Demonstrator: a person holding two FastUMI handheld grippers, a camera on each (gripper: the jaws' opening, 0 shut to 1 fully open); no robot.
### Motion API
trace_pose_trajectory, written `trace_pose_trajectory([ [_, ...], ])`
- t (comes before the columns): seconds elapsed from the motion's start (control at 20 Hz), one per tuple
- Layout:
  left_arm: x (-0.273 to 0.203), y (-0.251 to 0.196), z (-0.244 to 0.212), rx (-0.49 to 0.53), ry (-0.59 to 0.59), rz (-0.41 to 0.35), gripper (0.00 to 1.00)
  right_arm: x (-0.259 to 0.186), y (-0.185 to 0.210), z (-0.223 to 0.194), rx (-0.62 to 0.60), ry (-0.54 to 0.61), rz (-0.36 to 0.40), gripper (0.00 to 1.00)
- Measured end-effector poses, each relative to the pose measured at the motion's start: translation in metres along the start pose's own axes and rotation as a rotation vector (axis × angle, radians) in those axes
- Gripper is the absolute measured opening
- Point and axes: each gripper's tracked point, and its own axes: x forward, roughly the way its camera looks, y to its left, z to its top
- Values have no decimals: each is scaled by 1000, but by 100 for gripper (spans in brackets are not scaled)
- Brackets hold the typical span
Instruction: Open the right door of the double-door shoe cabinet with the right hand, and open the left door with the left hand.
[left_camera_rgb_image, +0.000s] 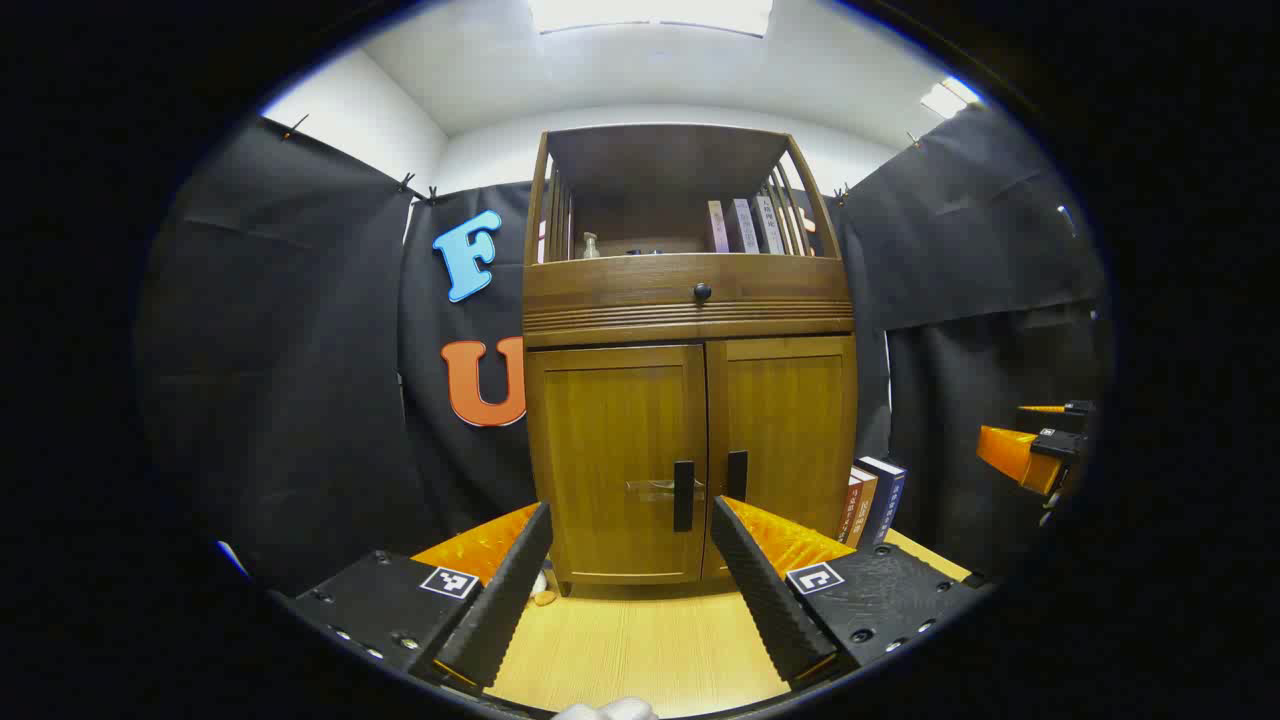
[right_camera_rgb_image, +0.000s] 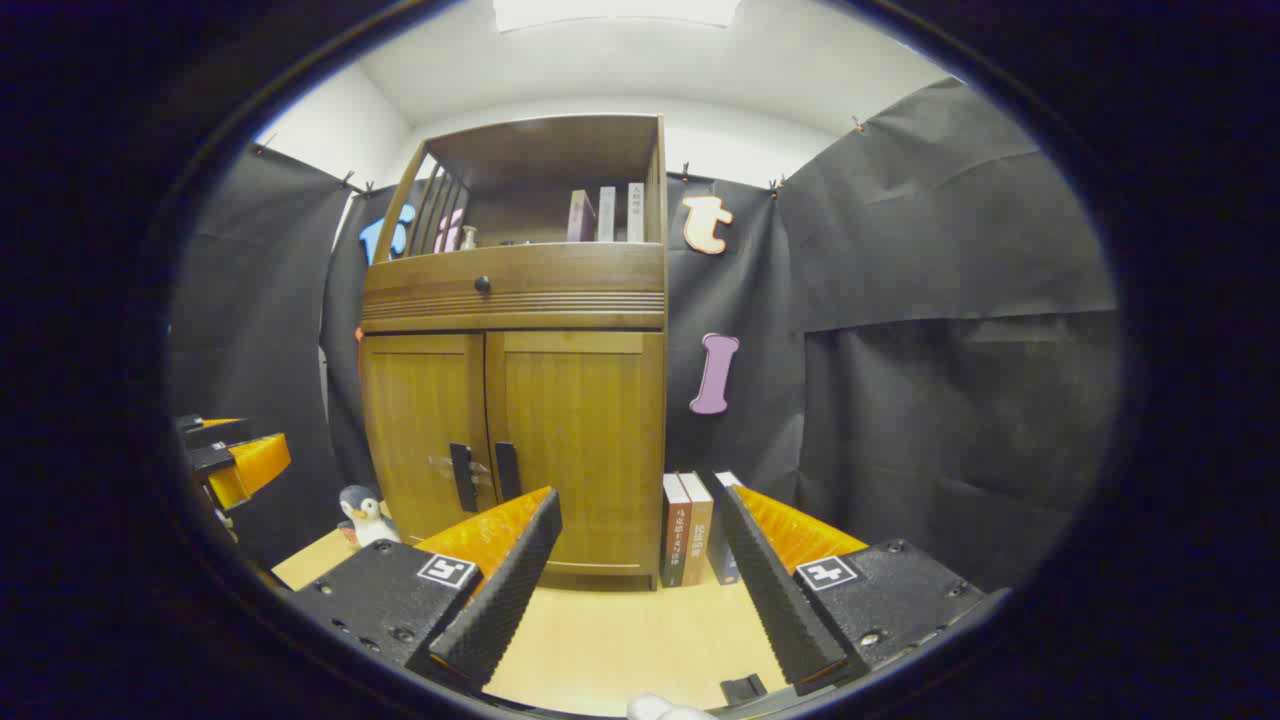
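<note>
1. Cabinet: wooden, standing upright on the pale worktop against the black cloth wall. An open shelf at the top holds books and a small bottle; below it is a drawer with a dark knob.
2. Left door and right door: both closed and flush, meeting at a centre seam. Each carries a dark vertical handle beside the seam: left handle, right handle.
3. Left gripper: fingers spread wide, holding nothing, in front of the cabinet and apart from it. In the left gripper view the left handle appears between the fingers.
4. Right gripper: fingers spread wide, empty, apart from the cabinet. In the right gripper view it points to the right of the doors, toward the books standing just beside the cabinet's right side.
5. Penguin: small toy on the worktop near the cabinet's left front corner.
6. Each view also shows the other gripper at its edge; whether those fingers are spread cannot be told there.
</note>
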Motion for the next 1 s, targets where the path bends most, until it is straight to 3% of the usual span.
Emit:
trace_pose_trajectory([
  [0.05, 0, 1, 0, 0, -2, 2, 96, 0, 1, 1, -1, -1, 1, 100],
  [0.6, 2, 9, -2, 21, 1, 21, 96, 19, 18, -3, -3, 3, 24, 100],
  [1.0, -9, 18, -3, 18, 11, 36, 96, 82, 56, -44, -31, 44, 72, 100],
])
